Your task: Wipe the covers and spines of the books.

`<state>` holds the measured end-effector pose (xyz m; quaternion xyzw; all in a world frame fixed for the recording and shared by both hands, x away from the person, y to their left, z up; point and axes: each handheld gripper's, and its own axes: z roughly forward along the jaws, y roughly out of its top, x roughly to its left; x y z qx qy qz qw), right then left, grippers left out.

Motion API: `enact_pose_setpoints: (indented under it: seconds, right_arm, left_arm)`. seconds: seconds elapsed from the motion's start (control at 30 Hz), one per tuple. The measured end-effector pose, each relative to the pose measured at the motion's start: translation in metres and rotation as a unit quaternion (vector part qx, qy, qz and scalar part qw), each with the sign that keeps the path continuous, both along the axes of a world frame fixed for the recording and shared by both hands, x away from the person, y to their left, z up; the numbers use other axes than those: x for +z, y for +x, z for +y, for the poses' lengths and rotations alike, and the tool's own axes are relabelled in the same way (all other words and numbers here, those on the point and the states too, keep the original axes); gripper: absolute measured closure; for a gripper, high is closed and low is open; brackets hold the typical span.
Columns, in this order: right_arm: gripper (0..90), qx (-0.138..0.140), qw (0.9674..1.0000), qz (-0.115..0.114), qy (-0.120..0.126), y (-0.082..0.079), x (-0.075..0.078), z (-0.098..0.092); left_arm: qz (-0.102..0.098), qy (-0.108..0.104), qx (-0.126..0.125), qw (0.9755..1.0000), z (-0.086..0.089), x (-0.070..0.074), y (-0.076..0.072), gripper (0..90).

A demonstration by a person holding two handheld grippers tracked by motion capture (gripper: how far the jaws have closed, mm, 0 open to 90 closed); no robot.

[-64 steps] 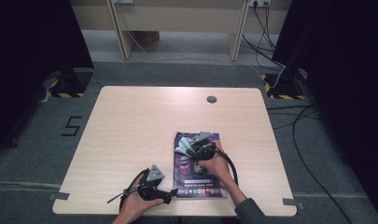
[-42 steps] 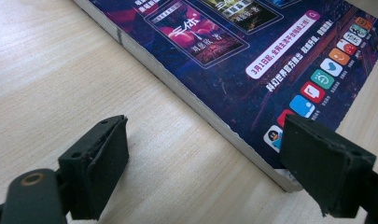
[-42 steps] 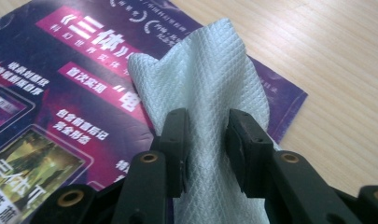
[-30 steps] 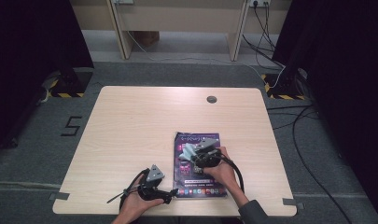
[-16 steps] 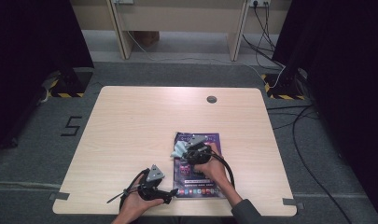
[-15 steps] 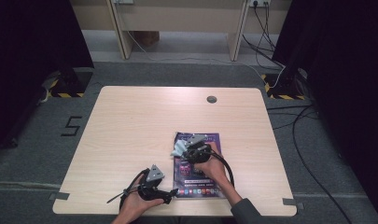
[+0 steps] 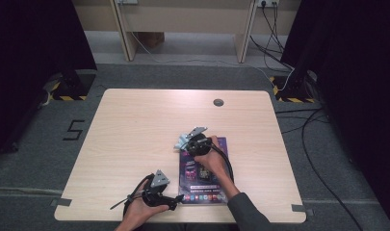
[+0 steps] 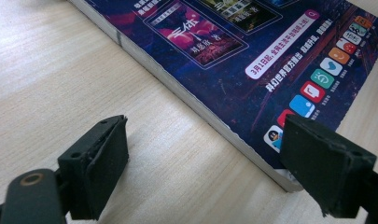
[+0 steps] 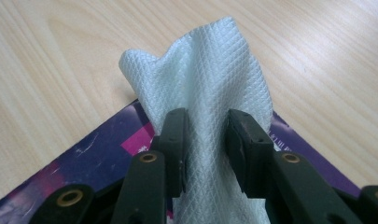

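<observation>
right gripper (image 9: 203, 140) clamps a bunched white cloth (image 9: 210, 79) between its 2 jaws, cloth sticking out past the tips. under it the far corner of a purple book (image 9: 102, 154), cloth spilling over that corner onto the desk (image 9: 60, 56). in the high view the same gripper (image 7: 185, 142) sits at the book's (image 7: 202, 185) far left corner. left gripper (image 8: 203, 170) jaws wide apart, nothing between them, resting by the book's (image 8: 233, 60) near corner, right jaw over the cover edge, left jaw over bare desk.

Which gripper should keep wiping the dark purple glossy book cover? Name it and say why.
Right. The right gripper already pinches the white textured cloth over the book's far corner; the left gripper, jaws open, sits at the near corner.
</observation>
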<state>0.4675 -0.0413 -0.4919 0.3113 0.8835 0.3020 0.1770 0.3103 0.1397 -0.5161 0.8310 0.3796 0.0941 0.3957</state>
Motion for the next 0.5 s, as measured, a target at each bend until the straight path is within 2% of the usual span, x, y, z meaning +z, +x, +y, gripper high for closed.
enact_pose_setpoints:
  seconds: [0.1,0.2,0.37,0.5]
  right_arm:
    - [68.1,-0.007,1.0,0.001,0.004,0.004,-0.001,0.001]
    - [69.2,-0.002,0.9999,-0.002,0.011,0.002,-0.002,-0.002]
    - [69.3,0.014,0.9995,0.011,0.027,-0.015,-0.003,-0.017]
    - [69.3,0.029,0.9989,0.009,0.035,-0.033,-0.004,-0.026]
  left_arm:
    - [0.0,0.0,0.001,1.0,0.0,0.0,0.0,14.6]
    - [0.0,-0.001,0.0,1.0,0.0,0.0,0.0,14.5]
    - [0.0,0.0,-0.001,1.0,0.0,0.0,0.0,14.5]
    - [-0.001,0.0,0.0,1.0,0.0,0.0,0.0,14.5]
